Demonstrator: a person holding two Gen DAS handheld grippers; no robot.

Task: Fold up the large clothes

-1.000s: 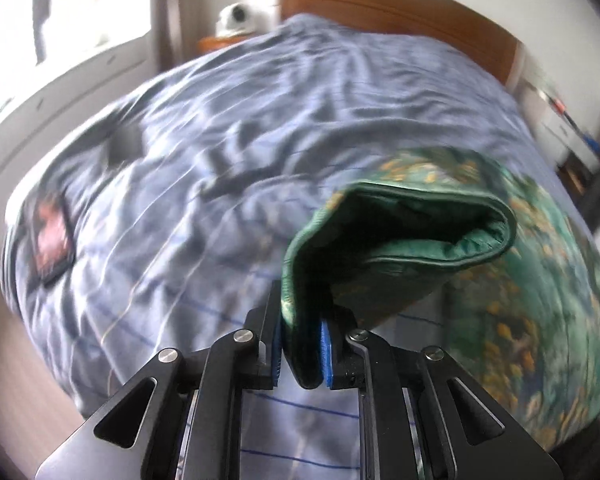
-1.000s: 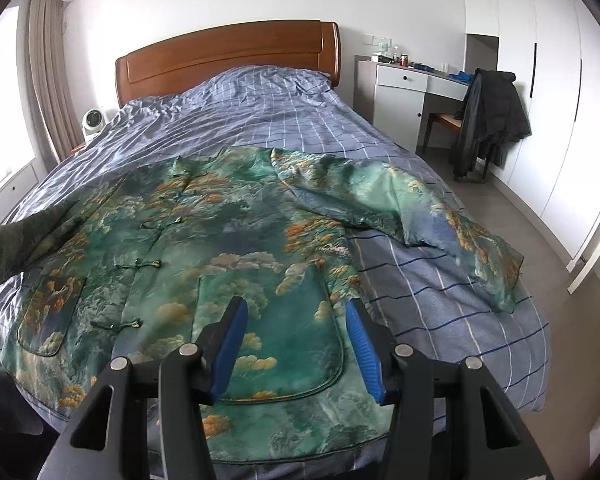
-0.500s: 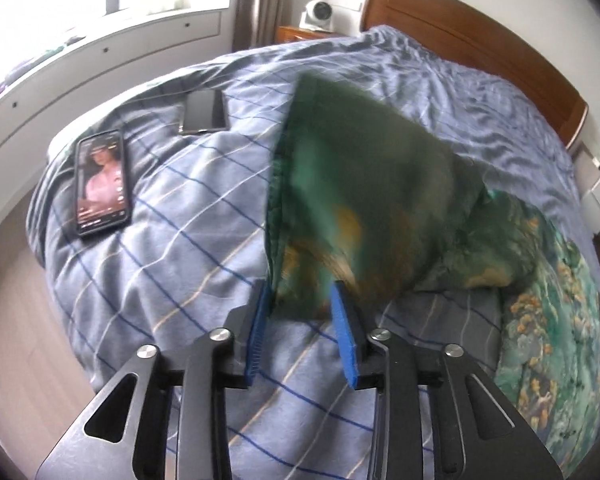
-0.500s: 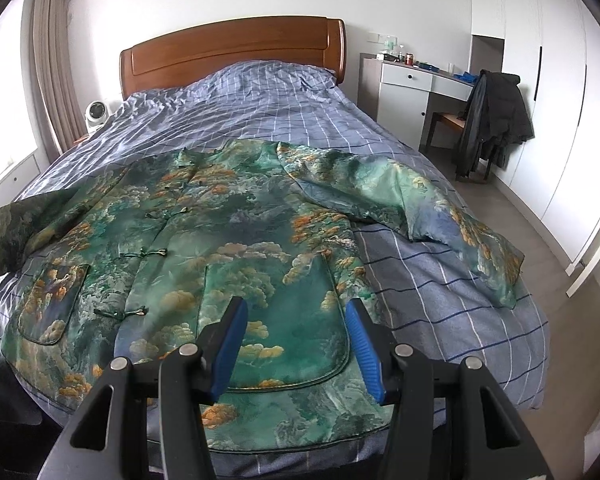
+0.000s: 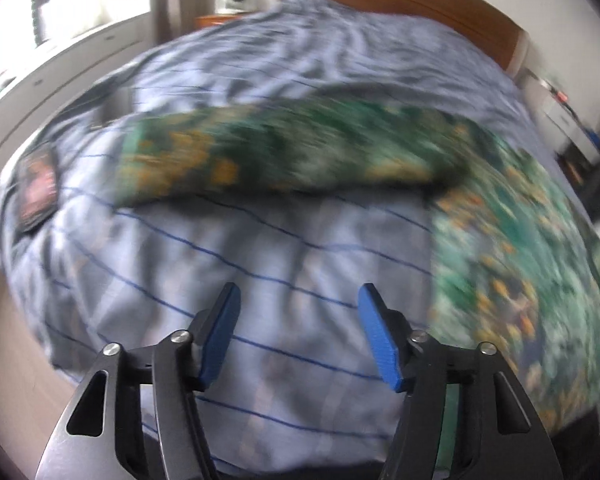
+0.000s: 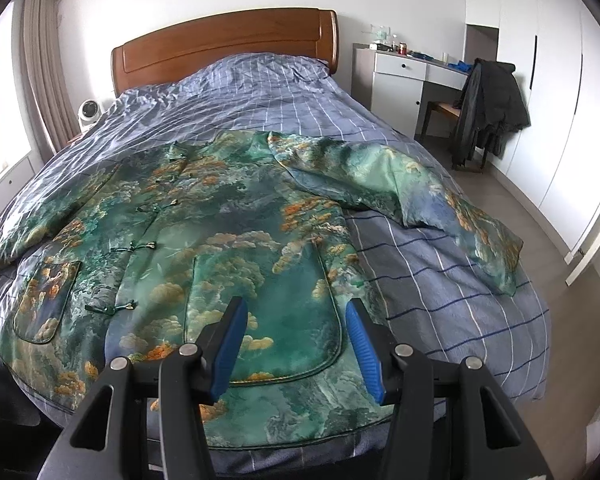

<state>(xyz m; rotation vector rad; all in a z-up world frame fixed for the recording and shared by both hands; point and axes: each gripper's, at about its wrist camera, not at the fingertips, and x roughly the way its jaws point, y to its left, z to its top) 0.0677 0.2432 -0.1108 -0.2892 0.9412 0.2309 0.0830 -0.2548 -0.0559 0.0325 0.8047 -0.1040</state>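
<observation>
A green patterned jacket (image 6: 220,240) with orange cloud motifs lies front up on the bed, both sleeves spread out. Its right sleeve (image 6: 440,204) reaches toward the bed's right edge. Its left sleeve (image 5: 284,156) lies flat across the blue checked bedcover (image 5: 260,272), blurred in the left wrist view. My left gripper (image 5: 296,320) is open and empty, above the bedcover a little short of that sleeve. My right gripper (image 6: 296,328) is open and empty, above the jacket's lower hem and pocket (image 6: 260,312).
A phone (image 5: 38,188) lies on the bed's left edge. A wooden headboard (image 6: 228,48) is at the far end, a small fan (image 6: 88,112) to its left. A white desk (image 6: 404,80) and a chair with a dark coat (image 6: 492,108) stand to the right.
My left gripper has let go of the left sleeve, opened wide and pulled back; the sleeve now lies flat across the bedcover. My right gripper has stayed open, shifting slightly.
</observation>
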